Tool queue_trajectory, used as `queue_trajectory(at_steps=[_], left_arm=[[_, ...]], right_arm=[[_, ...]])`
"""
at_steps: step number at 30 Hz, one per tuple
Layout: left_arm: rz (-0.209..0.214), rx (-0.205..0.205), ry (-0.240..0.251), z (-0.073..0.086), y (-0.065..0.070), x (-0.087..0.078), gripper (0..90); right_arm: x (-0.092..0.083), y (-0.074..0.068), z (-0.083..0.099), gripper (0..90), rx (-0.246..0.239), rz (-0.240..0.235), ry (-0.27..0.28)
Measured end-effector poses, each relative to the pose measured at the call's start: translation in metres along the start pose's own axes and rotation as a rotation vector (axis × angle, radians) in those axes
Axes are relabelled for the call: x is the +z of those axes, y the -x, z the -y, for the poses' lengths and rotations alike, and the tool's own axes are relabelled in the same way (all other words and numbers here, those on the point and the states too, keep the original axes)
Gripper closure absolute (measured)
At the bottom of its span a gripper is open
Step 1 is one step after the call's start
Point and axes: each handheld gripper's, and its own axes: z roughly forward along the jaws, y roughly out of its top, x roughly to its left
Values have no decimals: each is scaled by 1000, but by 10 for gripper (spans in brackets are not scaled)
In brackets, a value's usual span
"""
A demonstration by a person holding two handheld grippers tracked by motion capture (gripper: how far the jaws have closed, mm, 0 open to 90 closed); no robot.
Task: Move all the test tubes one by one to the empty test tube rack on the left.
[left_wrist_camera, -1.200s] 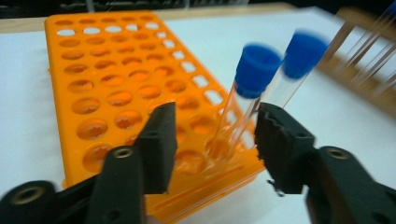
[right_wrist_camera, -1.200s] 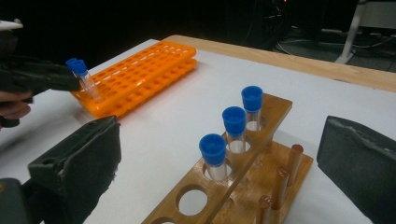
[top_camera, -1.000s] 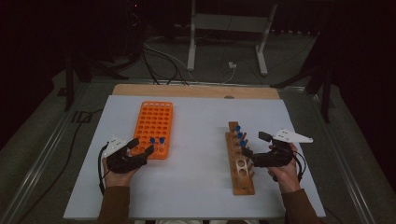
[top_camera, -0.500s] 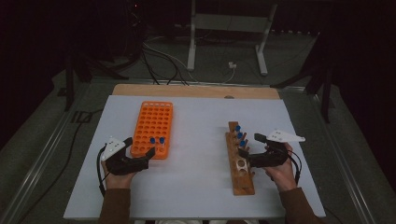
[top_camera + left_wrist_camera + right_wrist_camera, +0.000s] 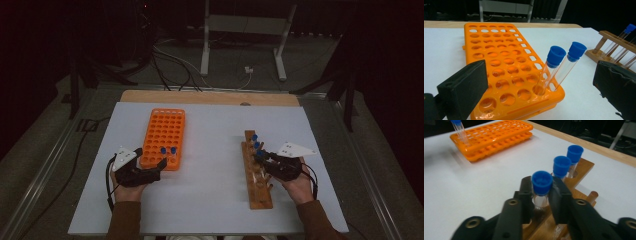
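Our right gripper point(image 5: 541, 195) fingers have just closed on a blue-capped clear test tube point(image 5: 541, 187) in the wooden rack point(image 5: 584, 167); our left gripper point(image 5: 541, 82) fingers stand open

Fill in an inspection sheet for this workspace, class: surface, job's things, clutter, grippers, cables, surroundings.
Surface: white table, wooden strip at the far edge.
Job's things: orange rack holding two blue-capped tubes; wooden rack holding three capped tubes; nearest tube being gripped.
Clutter: nothing seen.
Grippers: left gripper open beside the orange rack; right gripper just closed on the nearest tube.
Cables: several on the floor.
Surroundings: dark; metal stand behind.
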Motion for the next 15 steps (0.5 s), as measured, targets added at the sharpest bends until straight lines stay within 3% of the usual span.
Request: queue_trajectory(at_steps=[15], left_arm=[[-9,-10,19,-1,-2,-3,8]], right_arm=[[11,-3,-1,766,-8,26,-23]])
